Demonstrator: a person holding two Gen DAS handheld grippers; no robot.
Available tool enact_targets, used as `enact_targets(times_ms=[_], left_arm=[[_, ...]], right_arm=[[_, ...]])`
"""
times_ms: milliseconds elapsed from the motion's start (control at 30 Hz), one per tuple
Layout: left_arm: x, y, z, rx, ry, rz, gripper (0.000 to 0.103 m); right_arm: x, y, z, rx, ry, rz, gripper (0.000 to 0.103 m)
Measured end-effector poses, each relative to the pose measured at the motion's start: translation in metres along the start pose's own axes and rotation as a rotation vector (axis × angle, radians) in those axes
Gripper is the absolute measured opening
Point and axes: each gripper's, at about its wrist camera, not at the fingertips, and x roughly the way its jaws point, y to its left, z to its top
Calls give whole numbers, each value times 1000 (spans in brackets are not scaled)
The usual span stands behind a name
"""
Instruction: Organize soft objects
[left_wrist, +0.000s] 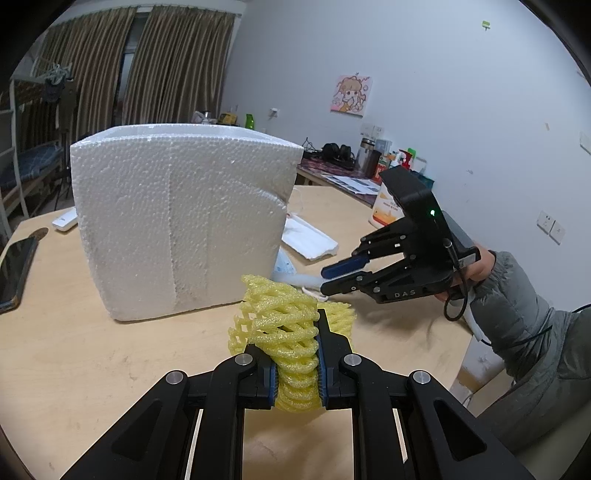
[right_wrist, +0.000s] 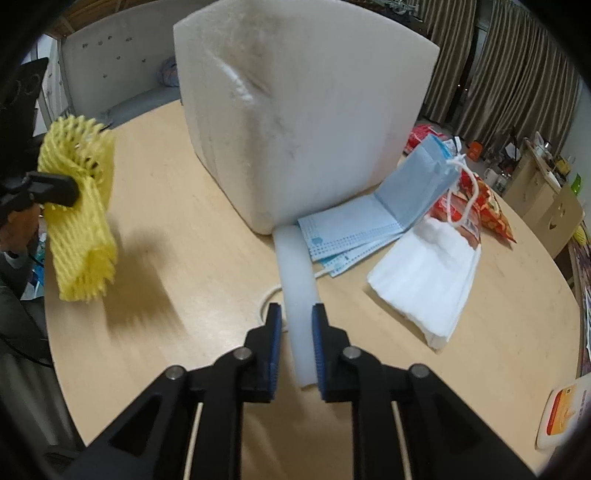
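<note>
My left gripper (left_wrist: 296, 354) is shut on a yellow foam net sleeve (left_wrist: 288, 325) and holds it above the wooden table (left_wrist: 92, 354); the sleeve also shows in the right wrist view (right_wrist: 79, 229). A big white styrofoam box (left_wrist: 181, 218) stands just beyond it. My right gripper (right_wrist: 296, 325) is open, its pads either side of a white foam tube (right_wrist: 297, 284) that lies on the table by the box (right_wrist: 295, 122). The right gripper also shows in the left wrist view (left_wrist: 327, 278).
Blue face masks (right_wrist: 373, 221), a white mask stack (right_wrist: 424, 288) and a red snack bag (right_wrist: 487, 210) lie right of the box. A phone (left_wrist: 14, 269) and a white remote (left_wrist: 66, 219) lie at the left. A white bottle (left_wrist: 386, 210) stands near the wall.
</note>
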Motion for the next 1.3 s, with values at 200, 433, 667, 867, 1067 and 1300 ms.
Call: enact_targets(times_ms=[200, 433, 667, 867, 1067, 1300], left_arm=[[0, -2, 3, -2, -4, 0, 16], [2, -3, 1, 2, 2, 0, 16], [1, -1, 3, -6, -9, 6, 16], [-4, -3, 1, -2, -27, 6, 16], [-12, -5, 1, -7, -57, 11, 16], [-32, -15, 5, 18, -126, 56, 16]], right_arm=[[1, -5, -6, 4, 3, 1, 47], [12, -19, -4, 69, 13, 38, 29], [4, -24, -3, 157, -42, 60, 18], [-25, -39, -10, 292, -152, 119, 18], [-46, -41, -19, 375, -239, 151, 18], [-65, -26, -23, 405, -339, 186, 18]])
